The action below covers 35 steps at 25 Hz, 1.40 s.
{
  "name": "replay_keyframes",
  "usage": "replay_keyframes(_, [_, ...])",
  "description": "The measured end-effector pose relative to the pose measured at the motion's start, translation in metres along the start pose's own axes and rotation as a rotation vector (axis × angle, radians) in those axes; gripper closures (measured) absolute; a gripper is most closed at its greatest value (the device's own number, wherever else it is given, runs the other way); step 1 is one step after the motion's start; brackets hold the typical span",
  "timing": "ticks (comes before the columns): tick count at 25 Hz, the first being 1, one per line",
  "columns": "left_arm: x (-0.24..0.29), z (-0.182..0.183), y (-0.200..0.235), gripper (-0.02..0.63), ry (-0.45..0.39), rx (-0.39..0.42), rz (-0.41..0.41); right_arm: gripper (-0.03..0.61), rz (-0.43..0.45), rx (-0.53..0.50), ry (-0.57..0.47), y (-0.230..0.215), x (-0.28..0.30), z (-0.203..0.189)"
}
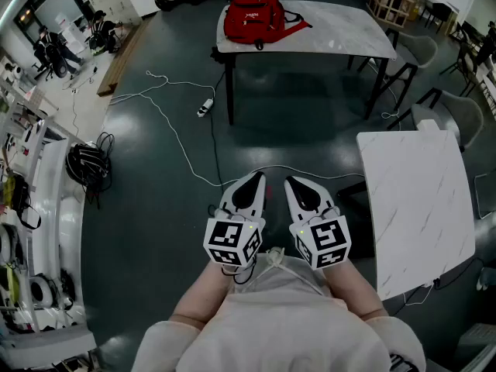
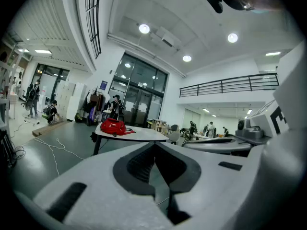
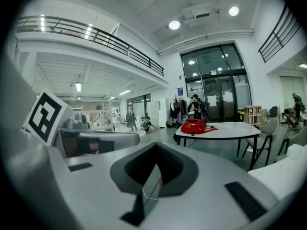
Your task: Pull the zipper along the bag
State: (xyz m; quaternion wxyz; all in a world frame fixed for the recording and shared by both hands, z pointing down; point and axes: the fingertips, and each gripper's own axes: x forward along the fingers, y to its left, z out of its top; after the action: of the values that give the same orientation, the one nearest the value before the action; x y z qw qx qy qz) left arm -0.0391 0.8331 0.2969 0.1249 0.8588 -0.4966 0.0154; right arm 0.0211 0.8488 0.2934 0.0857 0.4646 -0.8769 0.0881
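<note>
Lacking any spread, the empty, pressed-together jaws of left gripper (image 1: pixel 254 179) and right gripper (image 1: pixel 294 183) could be shoved past the zipper on the bag (image 1: pixel 253 19).

The bag (image 1: pixel 253 19) is soft, matt red cloth. Its desk (image 1: pixel 341 36) has a smooth, pale top veined like marble. The floor (image 1: pixel 155 231) is dark grey with a dull sheen. The left tongs (image 1: pixel 256 179) and right tongs (image 1: pixel 293 183) have smooth, matt light-grey plastic shells and black ribbed pads (image 3: pixel 138 166).
</note>
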Motion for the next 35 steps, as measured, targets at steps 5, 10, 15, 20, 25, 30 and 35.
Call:
replay_keyframes(5, [0.000, 0.000, 0.003, 0.594, 0.004, 0.024, 0.025, 0.552, 0.022, 0.010, 0.002, 0.000, 0.004, -0.002])
replay_keyframes(10, [0.003, -0.010, 0.006, 0.594, 0.026, 0.019, 0.035, 0.552, 0.028, 0.028, 0.015, -0.002, 0.009, -0.010])
replay_keyframes(15, [0.004, -0.014, 0.012, 0.594, 0.046, 0.023, 0.053, 0.552, 0.021, 0.079, 0.043, -0.006, 0.017, -0.019])
replay_keyframes(20, [0.020, -0.023, 0.025, 0.594, 0.073, 0.030, 0.054, 0.552, 0.039, 0.103, 0.058, -0.014, 0.037, -0.026])
replay_keyframes(25, [0.053, -0.022, 0.053, 0.594, 0.079, 0.034, 0.041, 0.551, 0.015, 0.120, 0.057, -0.038, 0.075, -0.022])
replay_keyframes(30, [0.107, -0.006, 0.095, 0.594, 0.078, 0.027, 0.007, 0.551, -0.037, 0.136, 0.071, -0.069, 0.129, -0.011])
replay_keyframes(35, [0.172, 0.022, 0.149, 0.594, 0.086, 0.012, -0.053, 0.551, -0.075, 0.142, 0.089, -0.090, 0.201, 0.011])
